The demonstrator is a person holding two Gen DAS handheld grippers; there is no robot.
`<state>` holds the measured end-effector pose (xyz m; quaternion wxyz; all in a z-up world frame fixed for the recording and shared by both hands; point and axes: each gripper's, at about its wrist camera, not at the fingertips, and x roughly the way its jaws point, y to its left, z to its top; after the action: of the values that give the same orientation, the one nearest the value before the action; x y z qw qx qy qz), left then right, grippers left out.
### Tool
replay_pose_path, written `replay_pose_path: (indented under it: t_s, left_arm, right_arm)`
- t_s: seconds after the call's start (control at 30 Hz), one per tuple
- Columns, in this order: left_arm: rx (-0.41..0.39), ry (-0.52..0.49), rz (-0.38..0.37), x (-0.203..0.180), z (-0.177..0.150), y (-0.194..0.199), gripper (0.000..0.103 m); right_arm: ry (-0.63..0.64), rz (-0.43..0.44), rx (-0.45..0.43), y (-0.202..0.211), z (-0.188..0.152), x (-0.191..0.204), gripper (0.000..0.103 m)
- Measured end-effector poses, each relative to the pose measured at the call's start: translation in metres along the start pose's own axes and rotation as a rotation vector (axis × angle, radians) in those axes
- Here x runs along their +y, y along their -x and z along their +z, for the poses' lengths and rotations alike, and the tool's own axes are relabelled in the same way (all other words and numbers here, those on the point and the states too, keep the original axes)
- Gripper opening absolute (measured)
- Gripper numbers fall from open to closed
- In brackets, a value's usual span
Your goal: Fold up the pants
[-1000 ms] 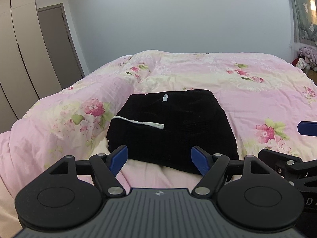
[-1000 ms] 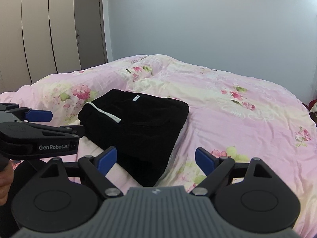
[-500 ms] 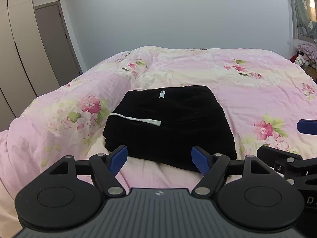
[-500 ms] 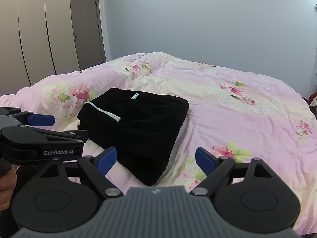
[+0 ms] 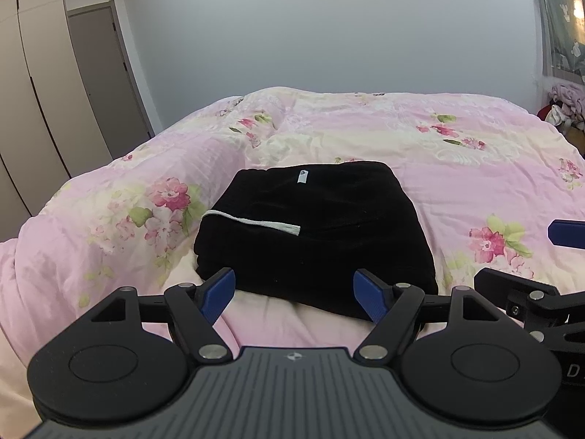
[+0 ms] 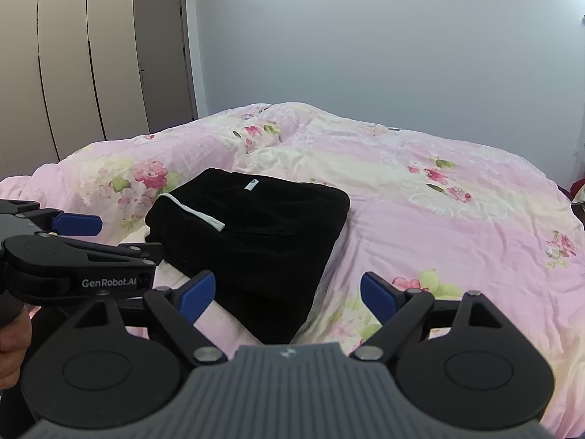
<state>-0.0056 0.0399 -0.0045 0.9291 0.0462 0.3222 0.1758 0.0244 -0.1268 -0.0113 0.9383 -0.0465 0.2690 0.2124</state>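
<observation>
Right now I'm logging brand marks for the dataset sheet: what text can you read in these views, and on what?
"GenRobot.AI": white print on the side of the left gripper.
"D": cut-off letter on the right gripper.
White tag on the black pants: too small to read.

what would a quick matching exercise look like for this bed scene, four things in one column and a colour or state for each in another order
Things:
1. folded fabric pants
2. flat drawstring on the pants
3. floral quilt covering the bed
4. right two-finger gripper

Colour or state:
A. pink with flowers
B. jaws wide apart, holding nothing
C. black, lying in a compact bundle
D. white

Pairs: 1-C, 2-D, 3-A, 4-B
</observation>
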Motion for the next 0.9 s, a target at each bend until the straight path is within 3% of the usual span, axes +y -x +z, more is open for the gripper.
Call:
replay_pose_path:
  t_s: [0.9]
  left_arm:
    - [-0.004,0.019,-0.001,0.0046,0.0013,0.0023,0.087]
  right_arm:
    - [0.012,0.005,-0.011,0.0013,0.0016,0.0047,0.084]
